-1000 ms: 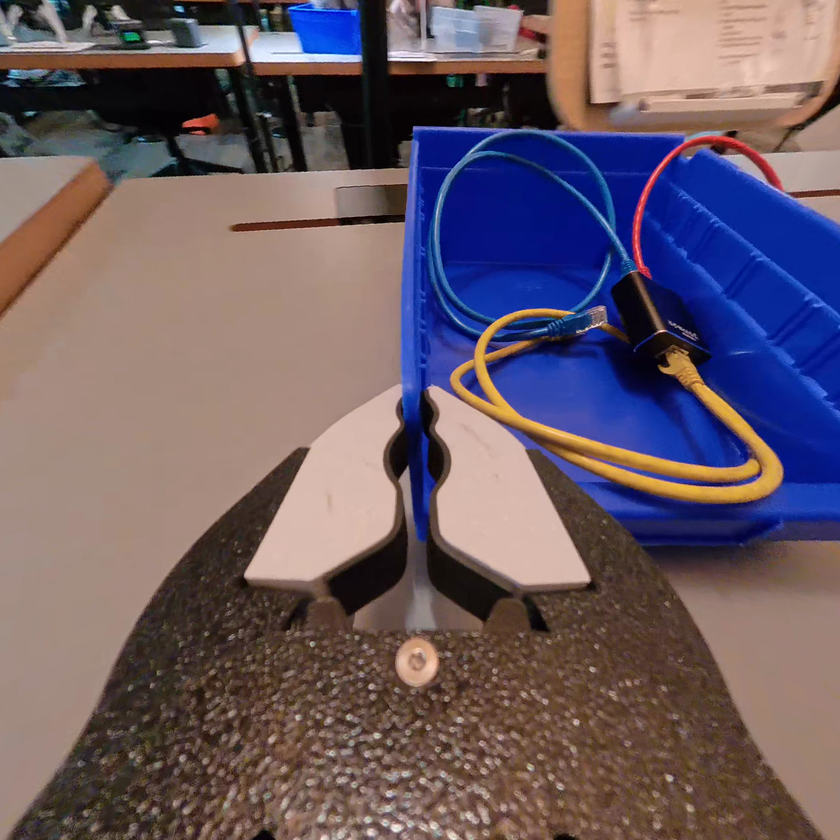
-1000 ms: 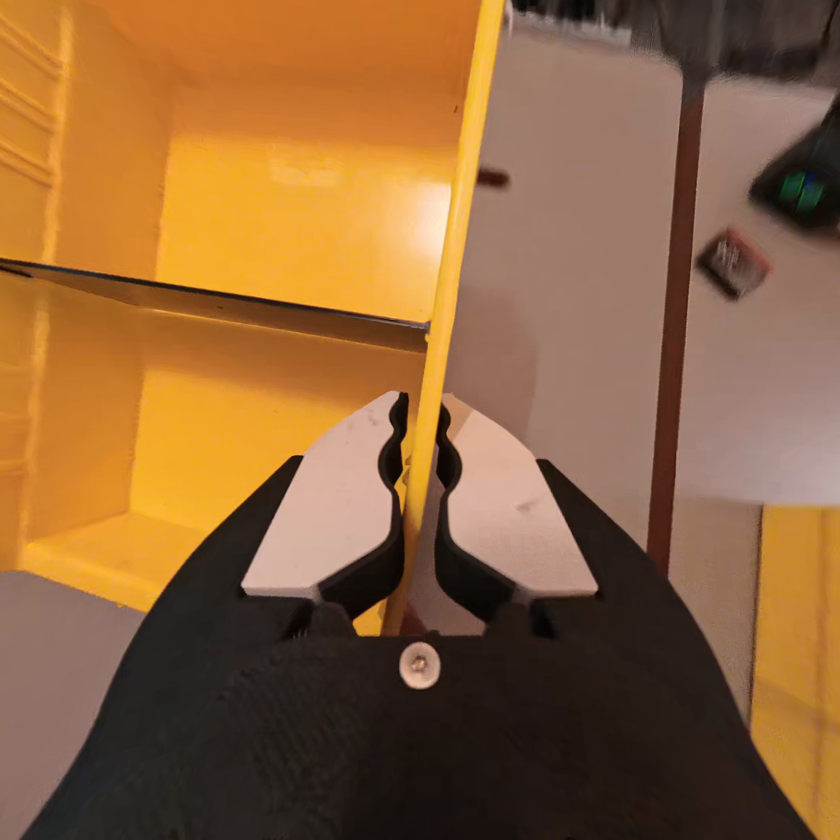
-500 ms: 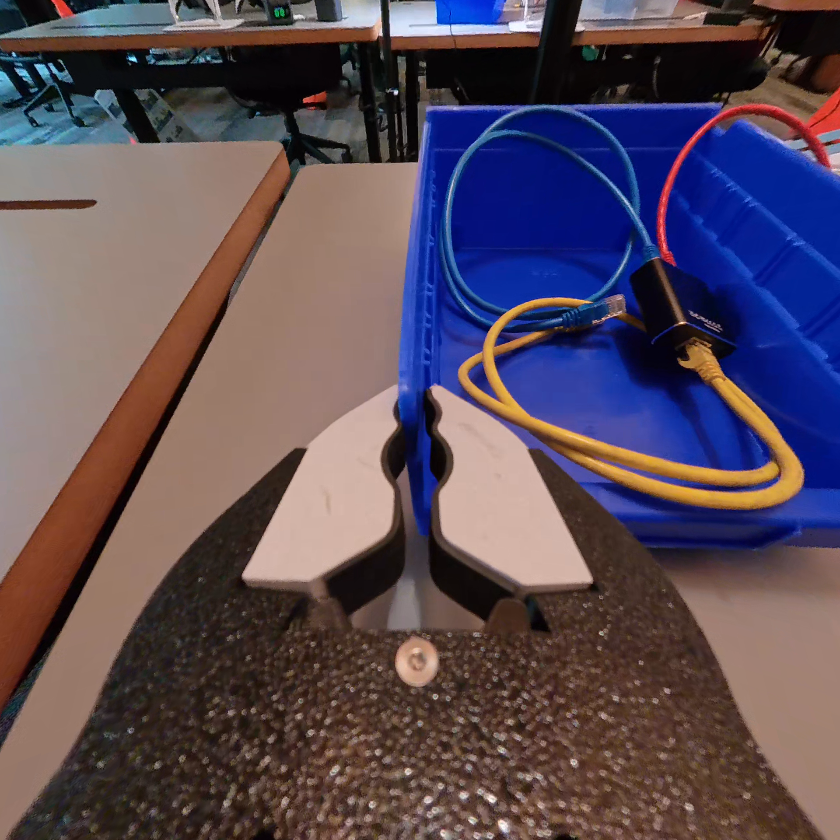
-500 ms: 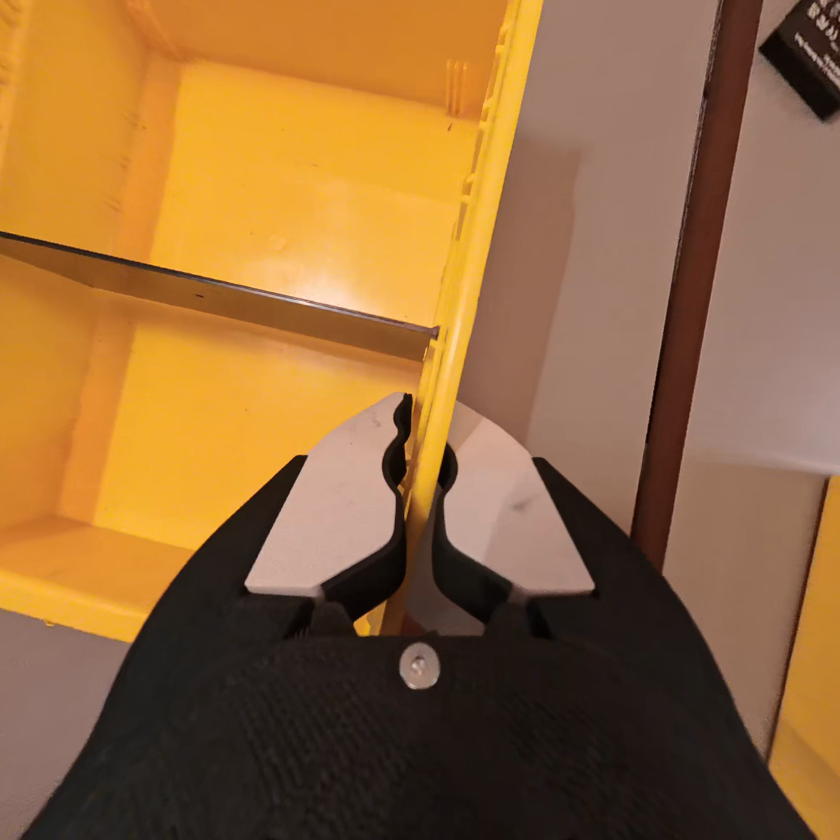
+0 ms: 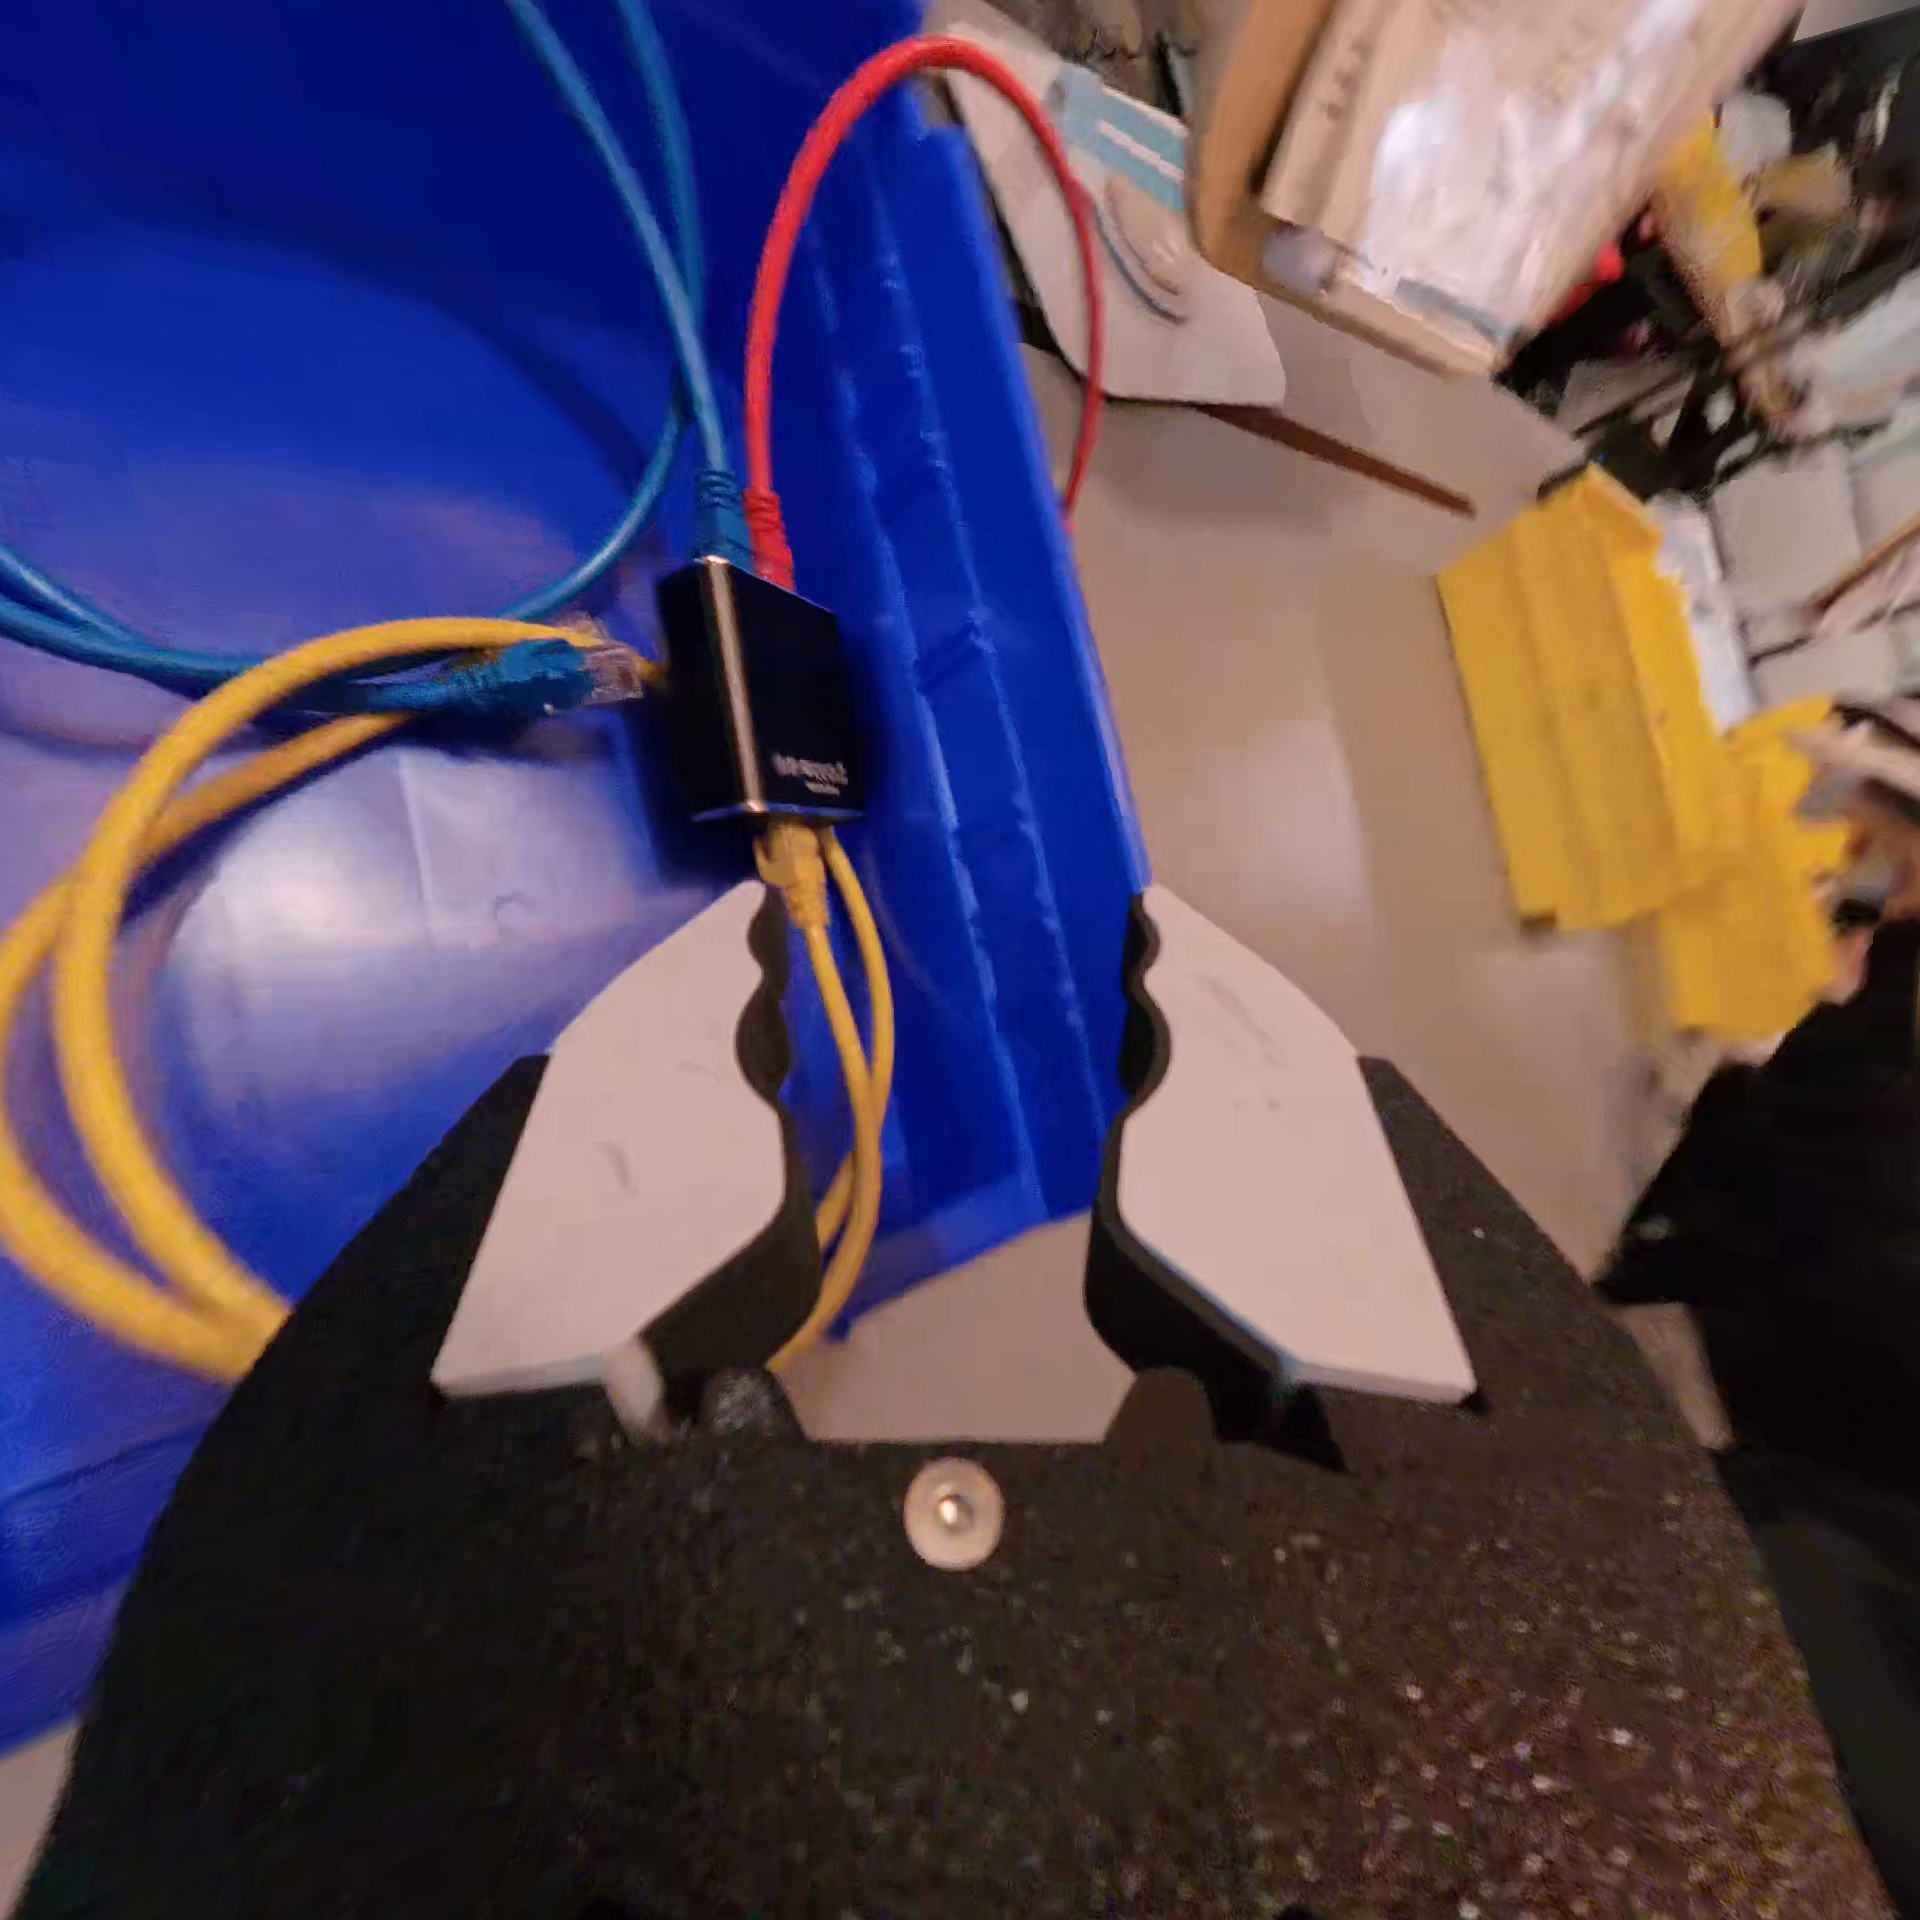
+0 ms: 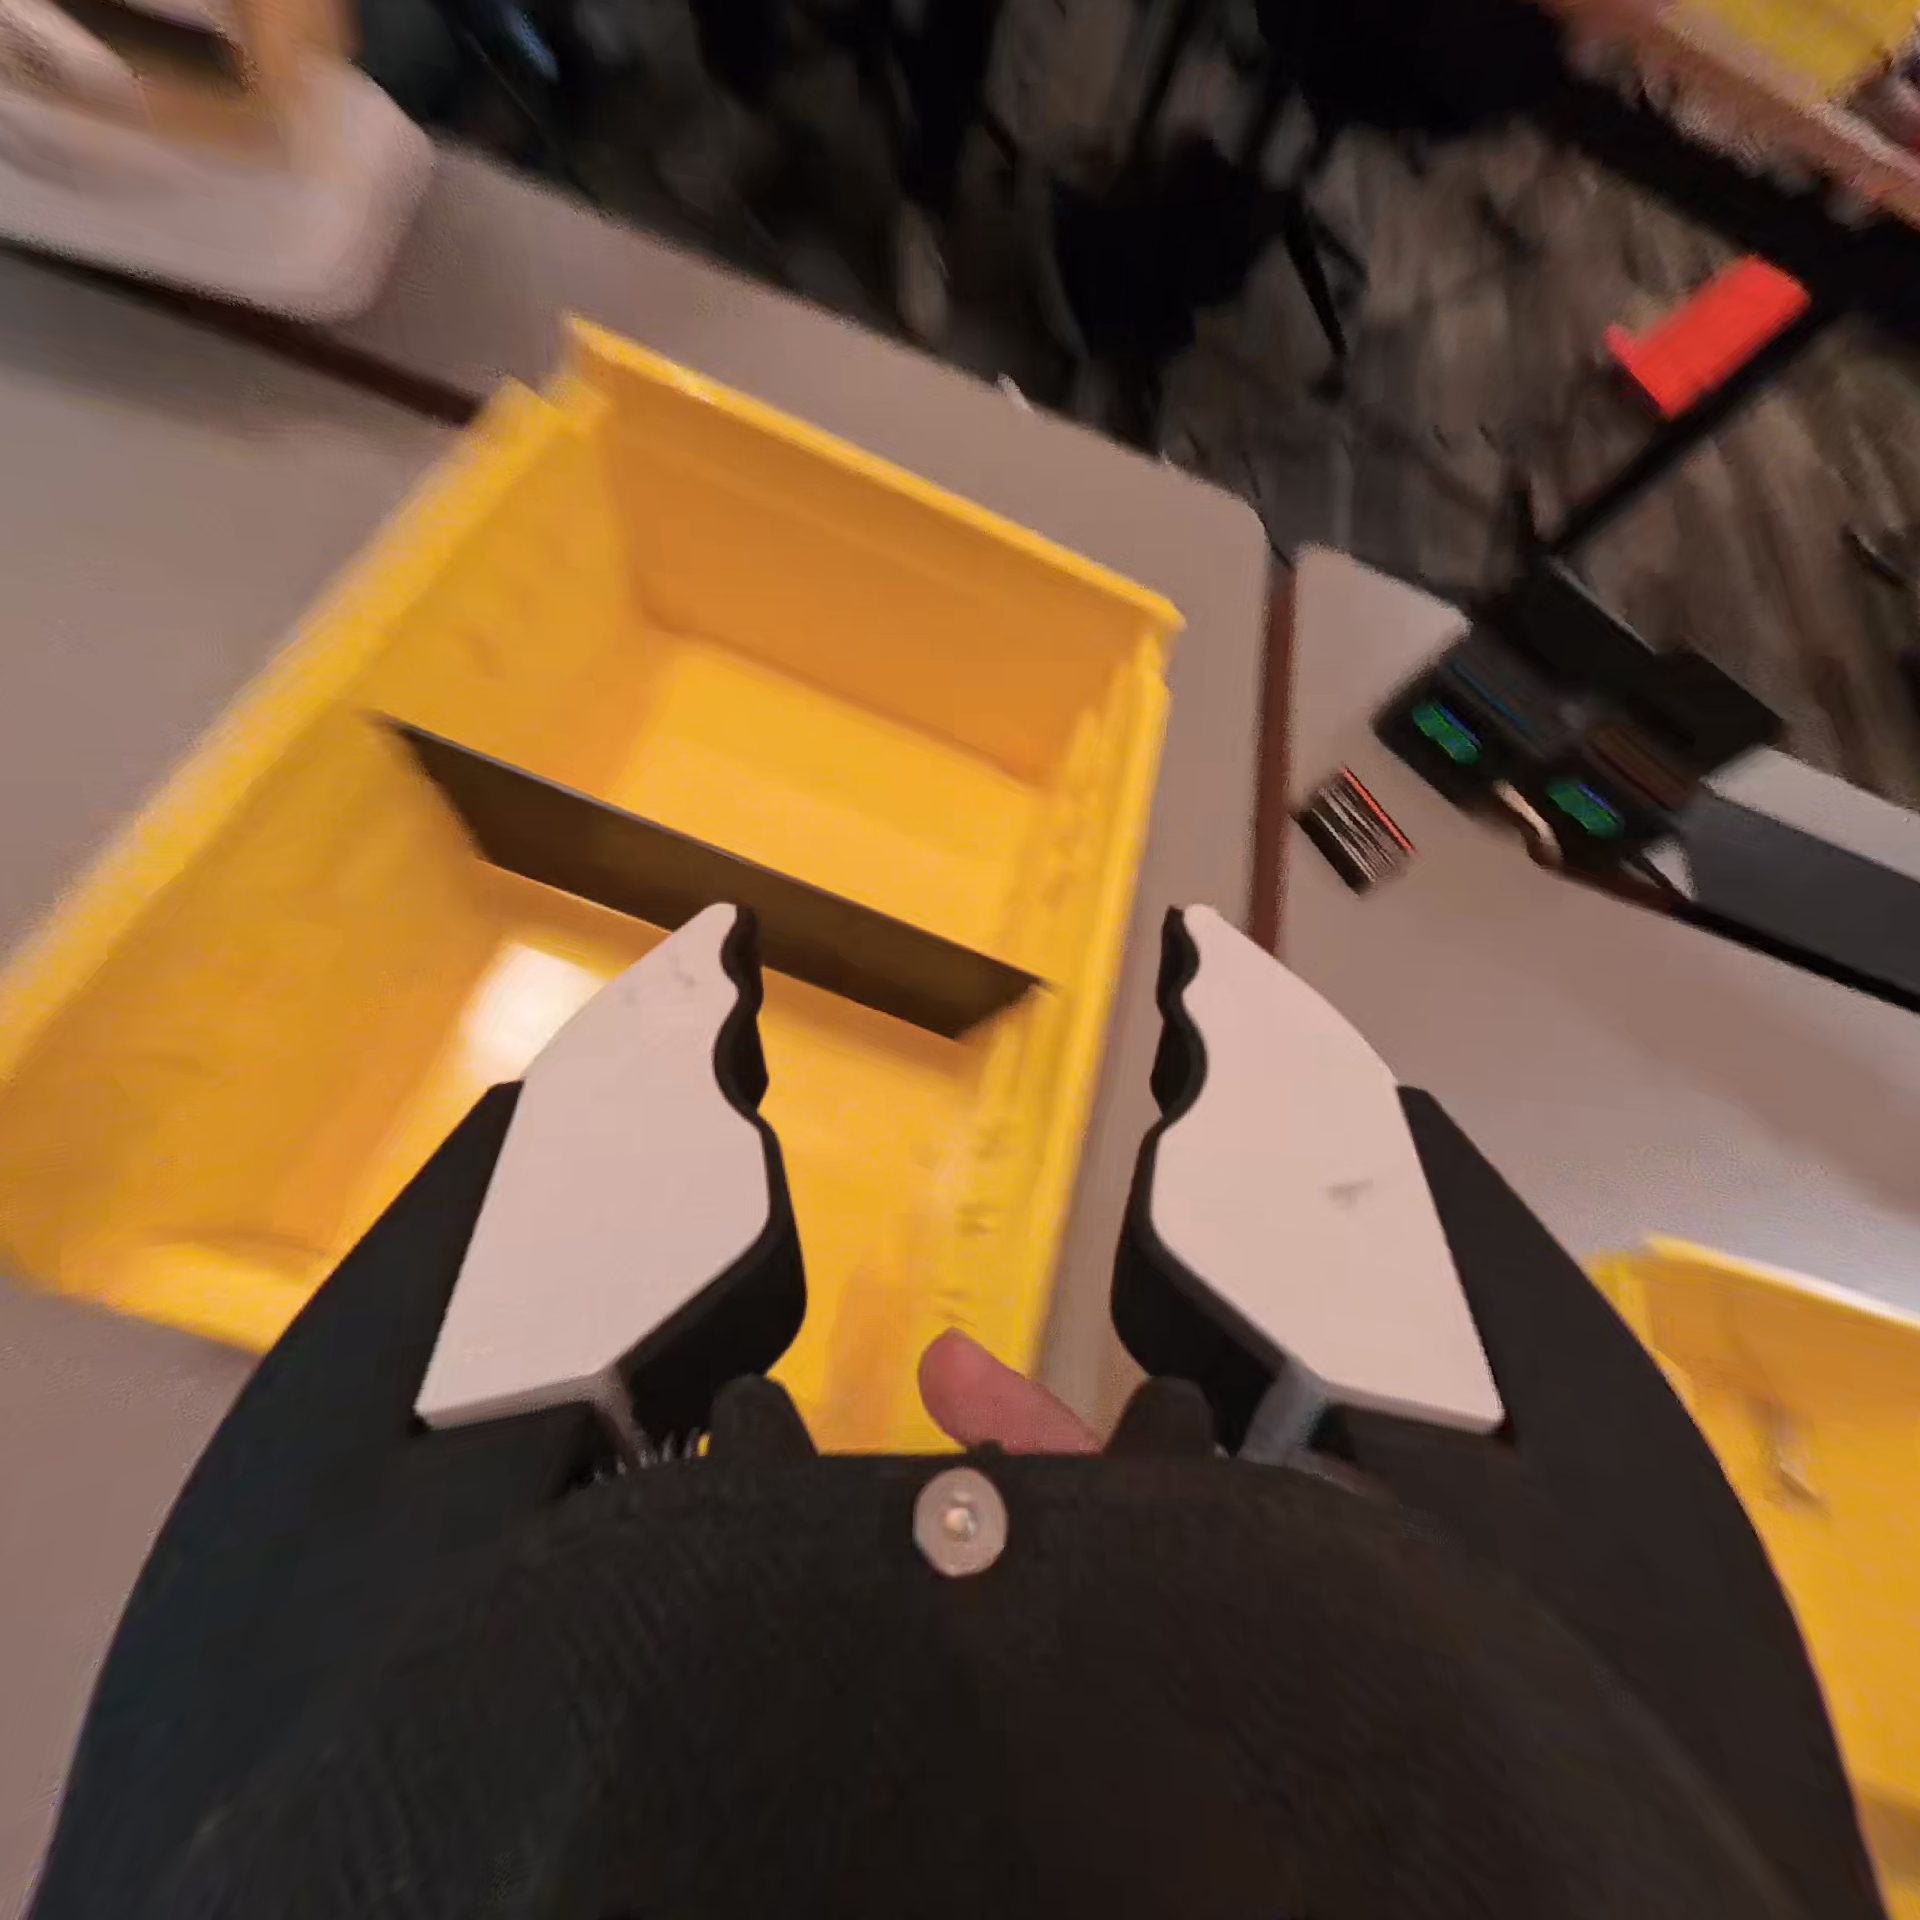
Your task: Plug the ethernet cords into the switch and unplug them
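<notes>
Resting on grey tabletop (image 5: 1299,727), blue bin (image 5: 966,727), cluttered room behind

Black switch (image 5: 764,707) lying in blue bin (image 5: 312,364) w/ yellow cord (image 5: 94,1039), blue cord (image 5: 675,260) & red cord (image 5: 800,208) plugged in; blue's other plug lying loose.

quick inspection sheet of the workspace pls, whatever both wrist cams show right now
Surface: grey tabletop, bare near the bins.
Job's things: small black box-shaped switch inside the blue plastic bin.
Clutter: yellow plastic bin with a dark divider, otherwise holding nothing seen.
Grippers: left gripper open over the blue bin's wall; right gripper open above the yellow bin.
Cables: yellow cord, blue cord and red cord plugged in; one blue plug loose.
Surroundings: blurred desks and shelves.
</notes>
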A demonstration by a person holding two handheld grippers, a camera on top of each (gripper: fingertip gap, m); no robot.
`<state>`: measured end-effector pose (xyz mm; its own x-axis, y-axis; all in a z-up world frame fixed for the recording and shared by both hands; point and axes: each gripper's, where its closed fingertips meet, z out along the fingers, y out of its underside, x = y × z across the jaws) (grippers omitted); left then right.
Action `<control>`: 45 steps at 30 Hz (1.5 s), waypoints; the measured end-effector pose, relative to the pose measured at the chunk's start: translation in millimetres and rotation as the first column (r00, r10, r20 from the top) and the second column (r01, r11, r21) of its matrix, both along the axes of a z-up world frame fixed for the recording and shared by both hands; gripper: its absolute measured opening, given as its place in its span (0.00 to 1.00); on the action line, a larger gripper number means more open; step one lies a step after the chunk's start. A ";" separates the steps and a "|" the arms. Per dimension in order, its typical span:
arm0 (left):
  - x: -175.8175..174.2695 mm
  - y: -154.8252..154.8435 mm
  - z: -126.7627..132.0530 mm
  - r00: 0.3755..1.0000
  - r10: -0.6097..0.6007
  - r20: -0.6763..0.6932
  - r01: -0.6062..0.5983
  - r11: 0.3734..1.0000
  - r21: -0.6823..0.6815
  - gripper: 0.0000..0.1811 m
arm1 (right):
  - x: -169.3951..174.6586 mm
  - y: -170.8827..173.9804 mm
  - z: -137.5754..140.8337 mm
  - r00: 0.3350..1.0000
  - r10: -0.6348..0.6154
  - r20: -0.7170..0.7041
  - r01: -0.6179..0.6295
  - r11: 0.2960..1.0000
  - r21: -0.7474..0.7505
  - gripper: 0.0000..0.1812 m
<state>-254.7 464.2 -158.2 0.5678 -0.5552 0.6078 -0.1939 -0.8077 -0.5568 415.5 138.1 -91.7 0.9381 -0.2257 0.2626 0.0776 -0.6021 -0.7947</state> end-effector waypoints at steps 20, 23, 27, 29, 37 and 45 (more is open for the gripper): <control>32.4 29.0 46.7 0.960 -0.078 0.270 0.101 0.992 -0.072 0.13 | -235.9 -3.0 -20.5 0.809 0.516 -0.280 -0.402 0.834 0.377 0.37; 31.0 11.9 126.9 0.940 -0.129 0.315 0.093 0.987 0.128 0.13 | -245.9 4.5 -5.0 0.791 0.541 -0.284 -0.390 0.805 0.448 0.36; 54.9 -38.2 226.9 0.885 -0.267 0.382 0.145 0.937 0.319 0.13 | -278.9 9.3 20.8 0.724 0.637 -0.265 -0.423 0.713 0.558 0.34; 74.0 -67.2 258.9 0.866 -0.328 0.376 0.183 0.910 0.373 0.13 | -307.3 7.7 28.7 0.663 0.705 -0.252 -0.479 0.658 0.581 0.34; 188.3 -178.4 234.4 0.774 -0.555 0.306 0.461 0.824 0.328 0.13 | -469.1 -56.9 54.1 0.142 0.965 -0.219 -0.775 0.246 0.583 0.30; 264.0 -229.8 60.8 0.708 -0.655 0.264 0.640 0.753 0.153 0.13 | -428.4 10.4 20.1 0.481 0.765 -0.428 -0.504 0.641 0.578 0.32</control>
